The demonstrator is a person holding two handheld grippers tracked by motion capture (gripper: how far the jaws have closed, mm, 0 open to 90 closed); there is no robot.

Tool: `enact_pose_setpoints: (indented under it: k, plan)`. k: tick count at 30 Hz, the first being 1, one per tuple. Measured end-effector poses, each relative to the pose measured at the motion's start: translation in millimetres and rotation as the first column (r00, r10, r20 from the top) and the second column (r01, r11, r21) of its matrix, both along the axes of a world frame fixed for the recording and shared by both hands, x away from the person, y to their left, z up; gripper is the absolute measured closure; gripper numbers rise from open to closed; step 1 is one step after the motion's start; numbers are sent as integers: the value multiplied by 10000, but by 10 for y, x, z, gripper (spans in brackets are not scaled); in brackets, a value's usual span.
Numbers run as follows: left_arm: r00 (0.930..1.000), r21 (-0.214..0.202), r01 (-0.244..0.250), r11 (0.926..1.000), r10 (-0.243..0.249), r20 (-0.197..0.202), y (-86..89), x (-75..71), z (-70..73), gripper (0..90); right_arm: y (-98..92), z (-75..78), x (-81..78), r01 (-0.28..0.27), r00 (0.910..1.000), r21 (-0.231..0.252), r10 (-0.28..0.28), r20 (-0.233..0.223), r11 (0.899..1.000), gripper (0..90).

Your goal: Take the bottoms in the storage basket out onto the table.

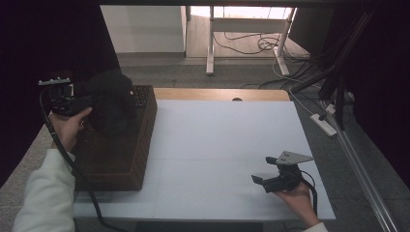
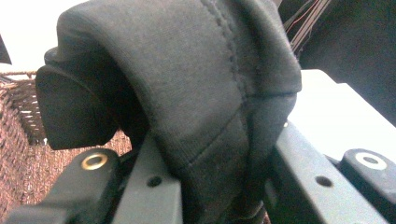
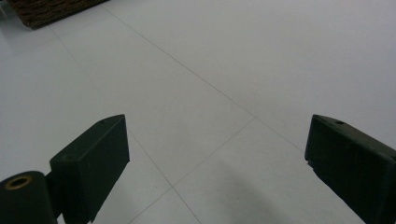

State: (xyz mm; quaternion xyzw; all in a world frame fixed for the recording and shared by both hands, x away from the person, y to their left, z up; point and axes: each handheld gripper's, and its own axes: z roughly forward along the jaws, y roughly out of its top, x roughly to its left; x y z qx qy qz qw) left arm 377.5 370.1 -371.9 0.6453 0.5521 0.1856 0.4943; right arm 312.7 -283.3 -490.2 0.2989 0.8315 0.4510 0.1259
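Note:
A dark grey garment (image 1: 113, 104) hangs bunched over the far end of a brown woven basket (image 1: 121, 159) at the table's left. My left gripper (image 1: 84, 101) is shut on it from the left, just above the basket's rim. In the left gripper view the thick cloth (image 2: 201, 79) drapes between and over my jaws (image 2: 187, 121), hiding the right one's tip, and basket weave (image 2: 18, 154) shows below. My right gripper (image 1: 263, 169) stands open near the front right of the white table top (image 1: 227, 135), nothing between its jaws (image 3: 217, 163).
The basket's corner (image 3: 46, 11) shows at the top left of the right gripper view. Bare white surface (image 3: 233, 56) stretches between basket and right hand. A wooden strip (image 1: 217, 94) edges the table's far side. Cables and a power strip (image 1: 324, 124) lie on the floor at right.

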Motion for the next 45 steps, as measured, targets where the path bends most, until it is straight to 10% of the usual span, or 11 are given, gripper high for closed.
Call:
enact_pose_setpoints:
  k: [45]
  plan:
    - [9836,-727,1336,9884,-1232,1315,-348,-281,432,781,-2,2,-1,62,10000,-3,-62,-1,10000,64]
